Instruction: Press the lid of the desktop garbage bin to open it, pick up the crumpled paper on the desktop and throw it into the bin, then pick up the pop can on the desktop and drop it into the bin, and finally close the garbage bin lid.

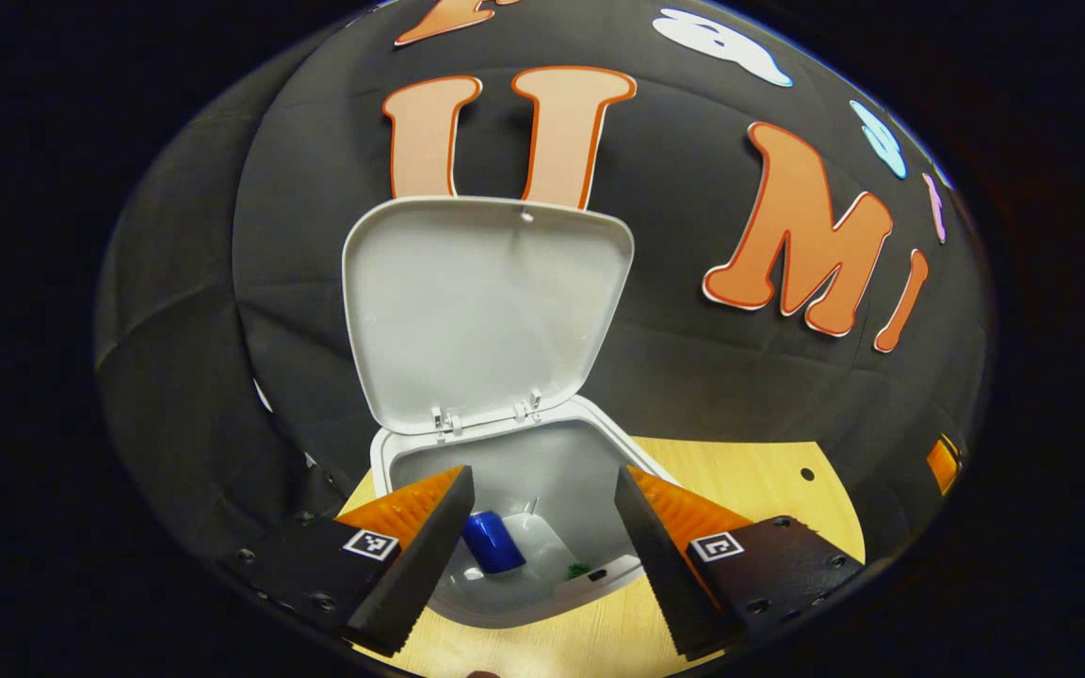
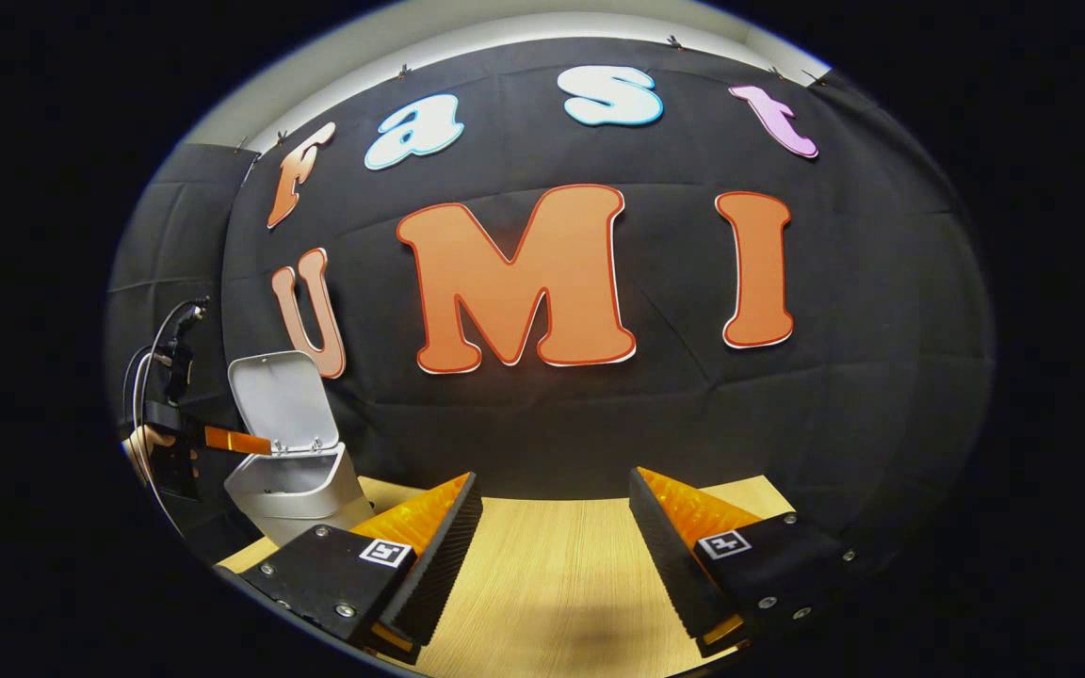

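1. Black cloth backs the booth, and a pale wooden desktop (image 2: 552, 584) runs up to it; the white garbage bin (image 2: 302, 490) stands near the desktop's back edge, close to the cloth.
2. Seen from the left gripper view, the left gripper (image 1: 542, 527) hangs just above and in front of the bin's mouth, fingers spread wide with nothing between them.
3. The lid (image 1: 481, 311) stands raised on its rear hinges, its inner face turned toward the camera.
4. Down inside the bin lies the blue pop can (image 1: 493, 542), tilted, showing in the gap between the two fingers beside the left one.
5. A pale shape under and beside the can may be the crumpled paper, but it blends with the bin's wall and I cannot tell for sure. A small green speck and a dark mark near the front rim are too small to make out.
6. The left gripper's fingers cover the bin's front corners.
7. In the right gripper view, the right gripper (image 2: 552, 556) is held wide and empty over bare desktop, well apart from the bin, which sits far off to its left.
8. That view also shows the other gripper at the bin's rim, held by a hand (image 2: 142, 443) partly cut off at the edge, with cables looping above it.
9. Open wood lies ahead of the right gripper up to the cloth.
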Demonstrator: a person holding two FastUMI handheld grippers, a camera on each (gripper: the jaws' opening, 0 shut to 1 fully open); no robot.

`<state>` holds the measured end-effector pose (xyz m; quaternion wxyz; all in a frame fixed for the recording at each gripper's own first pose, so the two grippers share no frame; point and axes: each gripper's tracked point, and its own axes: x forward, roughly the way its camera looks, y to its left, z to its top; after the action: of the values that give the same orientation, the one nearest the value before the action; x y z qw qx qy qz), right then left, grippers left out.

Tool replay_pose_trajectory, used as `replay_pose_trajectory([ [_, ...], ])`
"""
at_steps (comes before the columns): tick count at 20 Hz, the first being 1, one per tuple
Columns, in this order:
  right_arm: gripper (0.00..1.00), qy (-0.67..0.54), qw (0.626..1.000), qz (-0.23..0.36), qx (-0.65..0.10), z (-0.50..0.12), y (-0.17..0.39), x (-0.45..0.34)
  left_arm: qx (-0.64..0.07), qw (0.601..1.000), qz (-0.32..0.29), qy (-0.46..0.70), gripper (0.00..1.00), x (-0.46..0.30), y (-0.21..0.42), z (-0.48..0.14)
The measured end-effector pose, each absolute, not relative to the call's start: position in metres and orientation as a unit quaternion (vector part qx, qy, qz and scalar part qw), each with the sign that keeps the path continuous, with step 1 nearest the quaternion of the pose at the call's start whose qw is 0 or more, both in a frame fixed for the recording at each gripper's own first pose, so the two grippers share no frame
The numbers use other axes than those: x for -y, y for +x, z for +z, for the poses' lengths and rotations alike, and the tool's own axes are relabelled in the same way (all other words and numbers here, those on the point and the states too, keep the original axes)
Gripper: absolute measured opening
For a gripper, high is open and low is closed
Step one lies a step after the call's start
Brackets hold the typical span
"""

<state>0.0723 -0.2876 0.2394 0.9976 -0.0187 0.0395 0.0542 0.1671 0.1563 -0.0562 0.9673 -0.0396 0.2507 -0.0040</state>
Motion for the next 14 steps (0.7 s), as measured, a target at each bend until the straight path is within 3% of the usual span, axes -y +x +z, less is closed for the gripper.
replay_pose_trajectory([
  [5,0.94,-0.018,0.997,0.068,-0.042,0.238,0.073,0.279,-0.164,0.986,0.005,-0.01,0.95,-0.159,0.171,0.001],
  [9,0.94,-0.016,0.996,0.074,-0.04,0.243,0.074,0.279,-0.121,0.991,-0.051,-0.007,0.94,-0.142,0.179,0.057],
  [14,0.94,-0.003,0.996,0.087,-0.033,0.249,0.076,0.274,-0.08,0.994,0.001,0.077,0.94,-0.181,0.218,0.143],
])
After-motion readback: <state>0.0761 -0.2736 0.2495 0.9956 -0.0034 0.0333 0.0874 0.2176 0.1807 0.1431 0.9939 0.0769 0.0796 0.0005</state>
